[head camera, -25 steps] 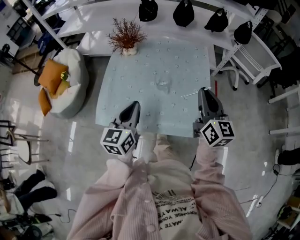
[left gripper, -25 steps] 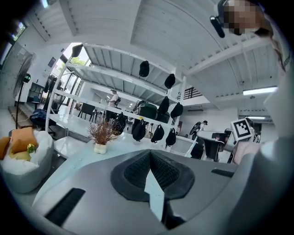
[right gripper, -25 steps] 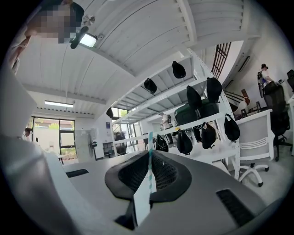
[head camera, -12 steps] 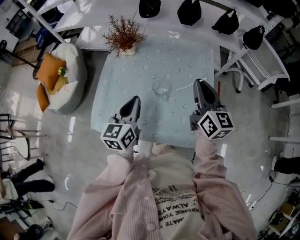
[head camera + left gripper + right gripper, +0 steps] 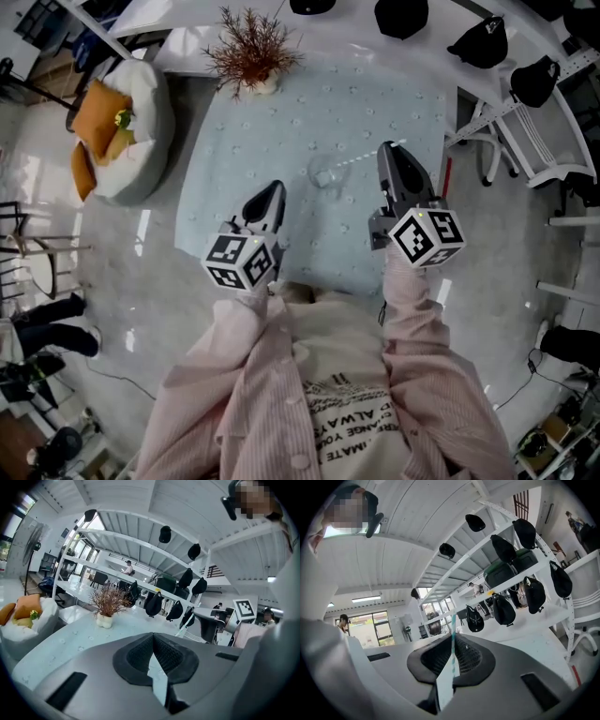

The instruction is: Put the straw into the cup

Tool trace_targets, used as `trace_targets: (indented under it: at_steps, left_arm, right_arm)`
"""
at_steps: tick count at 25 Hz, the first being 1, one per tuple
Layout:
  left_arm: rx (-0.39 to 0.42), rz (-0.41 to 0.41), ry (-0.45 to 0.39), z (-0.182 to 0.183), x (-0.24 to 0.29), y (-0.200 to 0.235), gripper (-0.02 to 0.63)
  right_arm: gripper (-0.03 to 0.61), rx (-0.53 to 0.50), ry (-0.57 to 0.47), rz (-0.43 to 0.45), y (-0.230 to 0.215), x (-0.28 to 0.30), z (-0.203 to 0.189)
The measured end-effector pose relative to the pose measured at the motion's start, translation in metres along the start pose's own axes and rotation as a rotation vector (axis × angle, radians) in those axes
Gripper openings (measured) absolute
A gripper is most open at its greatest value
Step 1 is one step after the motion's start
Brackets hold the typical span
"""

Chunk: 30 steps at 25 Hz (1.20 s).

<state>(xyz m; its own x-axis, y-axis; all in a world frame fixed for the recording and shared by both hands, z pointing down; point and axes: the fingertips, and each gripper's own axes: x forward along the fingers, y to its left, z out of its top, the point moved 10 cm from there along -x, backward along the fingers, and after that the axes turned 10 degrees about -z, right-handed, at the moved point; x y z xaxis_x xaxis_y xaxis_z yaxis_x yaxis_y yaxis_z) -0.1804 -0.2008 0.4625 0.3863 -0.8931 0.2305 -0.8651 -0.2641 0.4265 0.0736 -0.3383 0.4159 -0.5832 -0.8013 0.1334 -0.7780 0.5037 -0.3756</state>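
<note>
Straw (image 5: 361, 157) now advancing closer to cup (image 5: 323, 174).
You are pinching it in right gripper (image 5: 386, 148) for insertion; left gripper (image 5: 275, 187) idling closed, empty.

A dried plant (image 5: 251, 56) stands on the table (image 5: 281, 164).

We see a teal-striped straw (image 5: 370, 156) pinched in the right gripper (image 5: 388, 150), tip near a clear cup (image 5: 324, 173) on the pale table (image 5: 272, 131).
</note>
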Motion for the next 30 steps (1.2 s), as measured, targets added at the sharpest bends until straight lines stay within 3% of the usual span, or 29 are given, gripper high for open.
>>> trace_targets:
  at_steps: [16,30]
  left_arm:
    - [-0.147,-0.009,0.118,-0.044,0.028,0.037,0.0]
    - [-0.179,-0.031,0.152,-0.055,0.034,0.047,0.0]
  right_arm:
    - [0.015,0.006,0.201,-0.016,-0.001,0.049,-0.082]
    - [0.015,0.034,0.275,-0.048,-0.004,0.06,-0.118]
